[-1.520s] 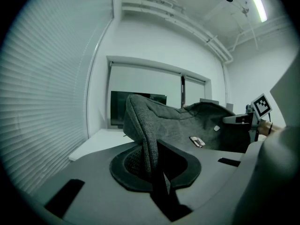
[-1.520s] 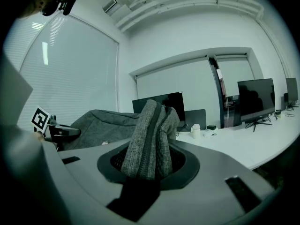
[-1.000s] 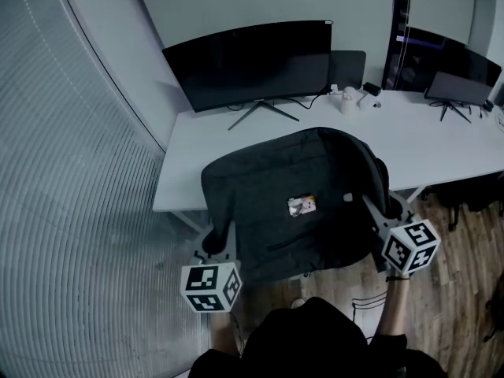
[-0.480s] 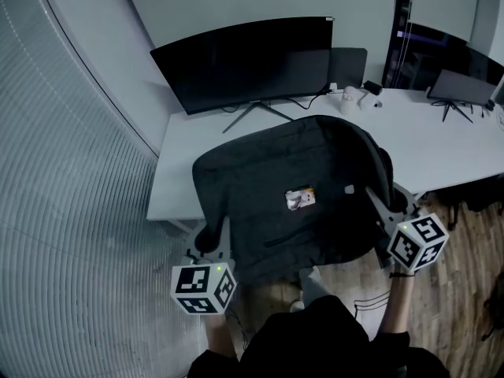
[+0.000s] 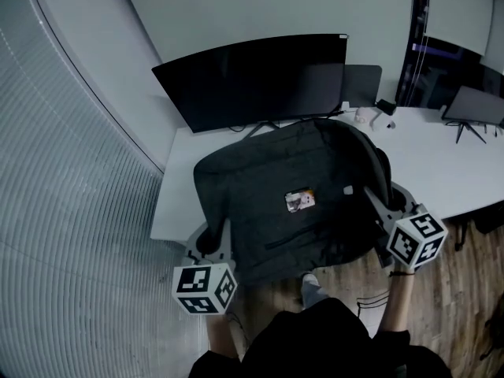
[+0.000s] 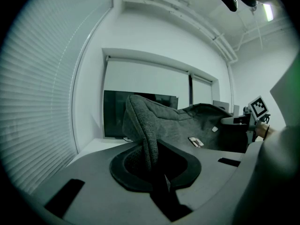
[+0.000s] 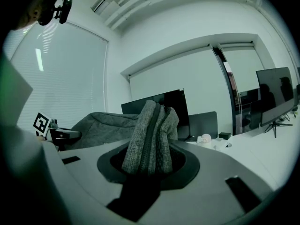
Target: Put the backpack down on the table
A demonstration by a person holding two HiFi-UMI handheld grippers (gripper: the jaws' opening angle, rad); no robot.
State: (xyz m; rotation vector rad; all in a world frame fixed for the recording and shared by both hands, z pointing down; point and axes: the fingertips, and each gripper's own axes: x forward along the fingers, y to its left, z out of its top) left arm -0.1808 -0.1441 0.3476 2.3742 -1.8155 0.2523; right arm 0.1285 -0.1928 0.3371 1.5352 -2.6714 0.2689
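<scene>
The backpack (image 5: pixel 291 199) is further over the table (image 5: pixel 465 176) than a second ago, nearer the monitor (image 5: pixel 252 77); the left gripper (image 5: pixel 216 241) and right gripper (image 5: pixel 379 209) each pinch its fabric, so lowering seems next

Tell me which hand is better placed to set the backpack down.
Right, narrowly. Both tongs grip the backpack, but the right tongs clamp a thick fold beside bare table; the left tongs pinch a thin edge near the table's corner.
</scene>
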